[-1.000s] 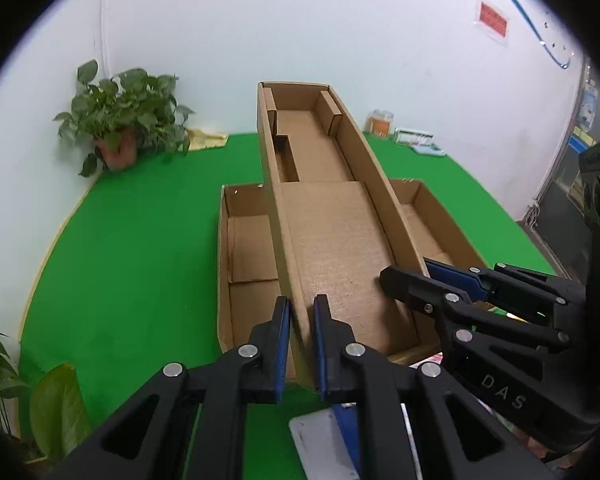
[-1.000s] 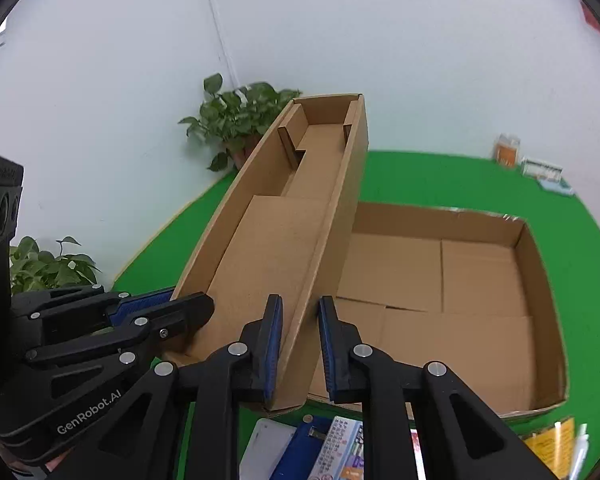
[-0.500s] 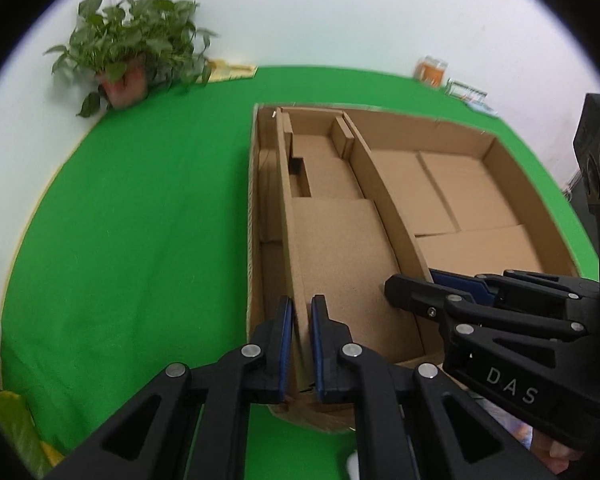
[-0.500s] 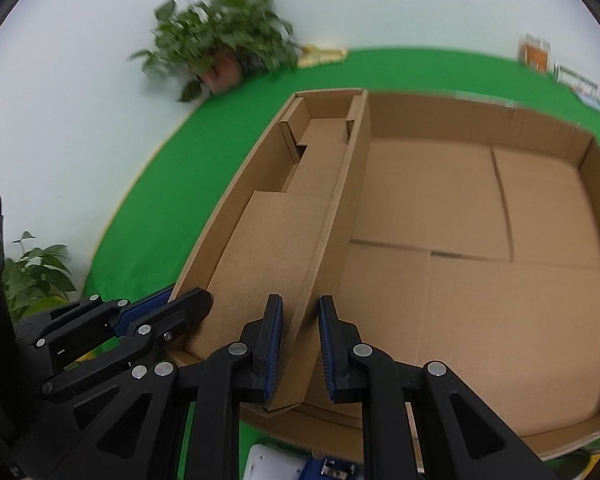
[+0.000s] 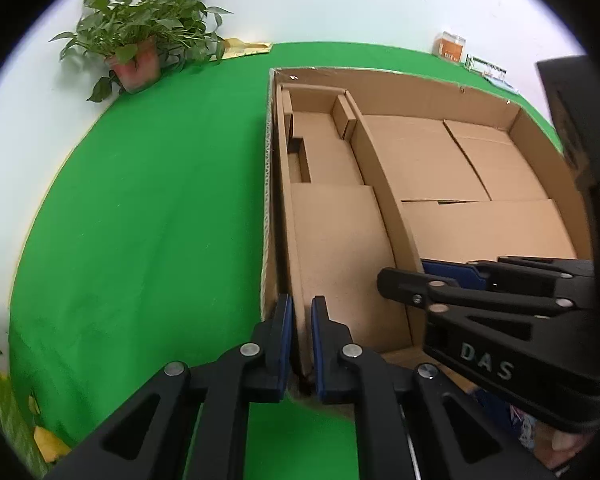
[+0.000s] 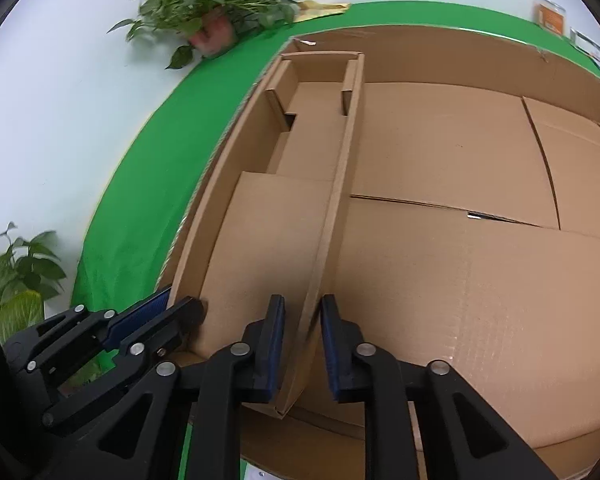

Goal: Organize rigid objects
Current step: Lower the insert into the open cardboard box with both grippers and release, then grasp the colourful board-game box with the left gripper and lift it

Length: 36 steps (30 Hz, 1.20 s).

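Note:
A long narrow cardboard tray (image 5: 336, 248) lies inside the large open cardboard box (image 5: 480, 168), along the box's left wall. My left gripper (image 5: 300, 344) is shut on the near end of the tray's left wall. In the right wrist view the tray (image 6: 268, 232) runs away from me beside the bare floor of the box (image 6: 460, 280). My right gripper (image 6: 302, 340) straddles the tray's right wall; its jaws are opening and small gaps show beside the pads. Each gripper shows in the other's view: the right gripper (image 5: 408, 272) and the left gripper (image 6: 180, 304).
A green cloth (image 5: 160, 220) covers the table. A potted plant (image 5: 136, 52) stands at the back left by the wall, with a yellow packet (image 5: 244, 46) beside it. An orange container (image 5: 450, 46) sits at the back right. More leaves (image 6: 20, 268) crowd the near left edge.
Both grippers came down with the narrow tray, which went from tilted above the big box to lying flat inside it. The right gripper's jaws have widened off the tray's wall.

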Available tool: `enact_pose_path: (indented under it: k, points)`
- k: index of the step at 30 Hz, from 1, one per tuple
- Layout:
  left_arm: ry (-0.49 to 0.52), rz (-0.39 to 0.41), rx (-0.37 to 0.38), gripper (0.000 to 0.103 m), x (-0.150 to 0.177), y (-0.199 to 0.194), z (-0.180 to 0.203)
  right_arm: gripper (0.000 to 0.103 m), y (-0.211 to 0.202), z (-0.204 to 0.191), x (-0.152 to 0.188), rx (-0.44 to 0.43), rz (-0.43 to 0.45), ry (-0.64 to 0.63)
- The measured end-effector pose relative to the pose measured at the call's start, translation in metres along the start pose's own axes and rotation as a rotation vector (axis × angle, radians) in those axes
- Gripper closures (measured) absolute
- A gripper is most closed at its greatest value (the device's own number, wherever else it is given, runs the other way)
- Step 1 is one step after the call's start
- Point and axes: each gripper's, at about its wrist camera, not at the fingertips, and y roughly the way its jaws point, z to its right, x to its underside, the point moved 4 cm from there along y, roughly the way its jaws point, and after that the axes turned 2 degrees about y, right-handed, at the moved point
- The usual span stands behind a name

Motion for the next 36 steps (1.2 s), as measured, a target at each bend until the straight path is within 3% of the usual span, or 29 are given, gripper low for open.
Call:
enact_pose_path:
  k: [3, 5, 6, 7, 8, 9, 10, 11, 14, 20, 24, 28, 36]
  points:
    - [-0.011, 0.050, 0.035, 0.094, 0.009, -0.021, -0.001, 0.067, -0.017, -0.001, -0.001, -0.032, 0.029, 0.000]
    - [-0.007, 0.123, 0.035, 0.088, 0.020, -0.051, 0.000, 0.049, -0.049, -0.002, 0.001, 0.009, 0.119, -0.017]
    - [-0.005, 0.162, 0.046, 0.081, 0.024, -0.066, -0.001, 0.031, -0.071, 0.000, 0.006, 0.038, 0.179, -0.035]
    - [-0.009, 0.204, 0.063, 0.058, 0.029, -0.082, -0.001, 0.014, -0.095, 0.002, 0.013, 0.065, 0.243, -0.059]
    - [-0.026, 0.265, 0.091, 0.021, 0.038, -0.106, -0.003, 0.007, -0.121, 0.005, 0.025, 0.094, 0.302, -0.079]
    - [-0.052, 0.319, 0.107, 0.008, 0.044, -0.123, -0.004, 0.001, -0.151, 0.012, 0.045, 0.141, 0.385, -0.099]
    - [-0.083, 0.382, 0.120, 0.001, 0.051, -0.141, -0.006, 0.001, -0.169, 0.019, 0.060, 0.169, 0.429, -0.109]
    - [-0.102, 0.455, 0.145, 0.001, 0.061, -0.162, -0.003, 0.001, -0.189, 0.028, 0.082, 0.199, 0.461, -0.121]
    - [-0.094, 0.495, 0.184, 0.001, 0.083, -0.183, 0.016, 0.001, -0.225, 0.052, 0.136, 0.208, 0.514, -0.107]
    - [-0.027, 0.417, 0.262, 0.001, 0.112, -0.164, 0.081, 0.001, -0.238, 0.077, 0.209, 0.205, 0.500, -0.142]
    - [-0.014, 0.315, 0.361, 0.001, 0.119, -0.145, 0.102, 0.001, -0.227, 0.096, 0.225, 0.085, 0.409, -0.073]
    - [-0.042, 0.255, 0.415, 0.001, 0.121, -0.135, 0.110, 0.001, -0.214, 0.093, 0.243, -0.002, 0.325, -0.084]
    - [-0.042, 0.133, 0.523, 0.001, 0.128, -0.105, 0.126, 0.001, -0.176, 0.087, 0.234, -0.004, 0.248, -0.075]
